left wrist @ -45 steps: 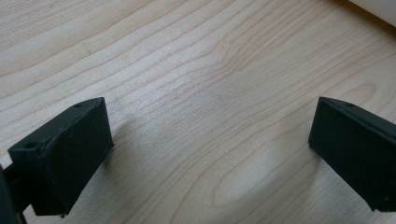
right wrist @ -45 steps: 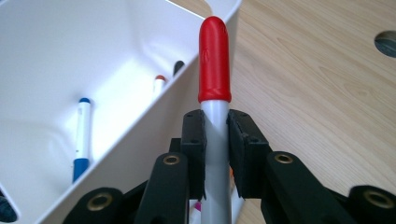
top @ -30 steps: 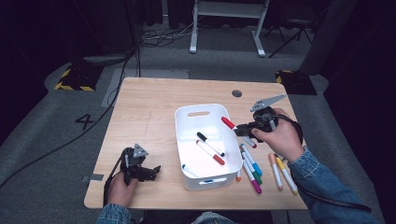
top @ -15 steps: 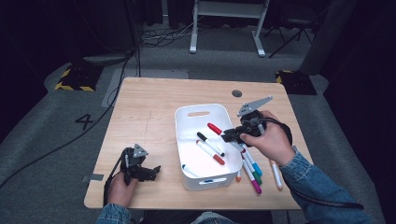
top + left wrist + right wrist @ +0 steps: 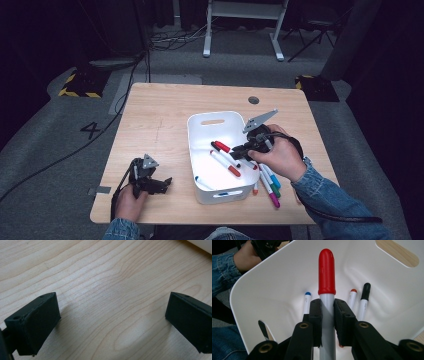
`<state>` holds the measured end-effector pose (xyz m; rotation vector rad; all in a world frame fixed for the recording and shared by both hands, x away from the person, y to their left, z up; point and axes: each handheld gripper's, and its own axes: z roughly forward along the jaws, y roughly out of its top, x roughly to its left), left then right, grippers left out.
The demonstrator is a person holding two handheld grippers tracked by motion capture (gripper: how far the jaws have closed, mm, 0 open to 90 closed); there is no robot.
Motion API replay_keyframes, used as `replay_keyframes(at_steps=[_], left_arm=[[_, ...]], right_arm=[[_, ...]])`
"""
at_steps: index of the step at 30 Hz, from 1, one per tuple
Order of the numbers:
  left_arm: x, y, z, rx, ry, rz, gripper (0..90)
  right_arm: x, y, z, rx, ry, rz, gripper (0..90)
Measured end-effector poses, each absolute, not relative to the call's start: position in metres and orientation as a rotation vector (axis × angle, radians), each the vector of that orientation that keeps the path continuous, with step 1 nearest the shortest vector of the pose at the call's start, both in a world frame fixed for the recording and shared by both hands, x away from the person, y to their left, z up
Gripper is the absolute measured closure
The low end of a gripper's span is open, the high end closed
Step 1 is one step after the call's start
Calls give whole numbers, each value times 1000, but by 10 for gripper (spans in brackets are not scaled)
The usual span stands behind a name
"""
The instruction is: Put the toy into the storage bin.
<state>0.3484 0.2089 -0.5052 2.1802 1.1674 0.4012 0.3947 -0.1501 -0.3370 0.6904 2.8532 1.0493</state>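
Note:
A white bin (image 5: pixel 210 122) stands mid-table. My right gripper (image 5: pixel 241 148) hangs over the bin's inside, shut on a red-capped marker (image 5: pixel 221 146) that points left across it. In the right gripper view the pads (image 5: pixel 315 315) press on the marker's grey barrel just below the red cap (image 5: pixel 327 272). On the bin floor lie a blue-capped marker (image 5: pixel 307 302), an orange-capped one (image 5: pixel 352 298) and a black-capped one (image 5: pixel 364 300). My left gripper (image 5: pixel 162 182) rests at the table's front left, its jaws wide open over bare wood (image 5: pixel 112 302) with nothing between them.
Several loose coloured markers (image 5: pixel 269 189) lie on the table just right of the bin, under the right hand. A corner of the white bin (image 5: pixel 200 242) shows beyond the left gripper. The wooden table's (image 5: pixel 165 110) far half is bare wood; a dark floor with cables surrounds it.
The right gripper has carried the red-capped marker leftward, from the bin's right rim to over its inside. The left gripper has stayed where it was.

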Motion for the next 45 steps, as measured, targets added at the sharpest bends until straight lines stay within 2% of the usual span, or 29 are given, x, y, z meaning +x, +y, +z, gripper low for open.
replay_keyframes(at_steps=[32, 33, 34, 35, 36, 40, 45], left_arm=[[348, 209, -505, 2180, 1167, 403, 0], [348, 209, -505, 2180, 1167, 402, 0], [348, 209, -505, 2180, 1167, 403, 0], [348, 209, -505, 2180, 1167, 403, 0], [348, 209, -505, 2180, 1167, 401, 0], [348, 209, -505, 2180, 1167, 404, 0], [348, 209, -505, 2180, 1167, 401, 0]], right_arm=[[380, -129, -374, 512, 2960, 821, 766], [380, -128, -375, 510, 2964, 824, 708], [379, -128, -375, 526, 2948, 857, 610], [379, -128, -375, 526, 2948, 857, 610], [377, -127, -372, 585, 2912, 935, 522], [380, -130, -359, 582, 2845, 1034, 484], [383, -140, -350, 606, 2808, 1082, 485]])
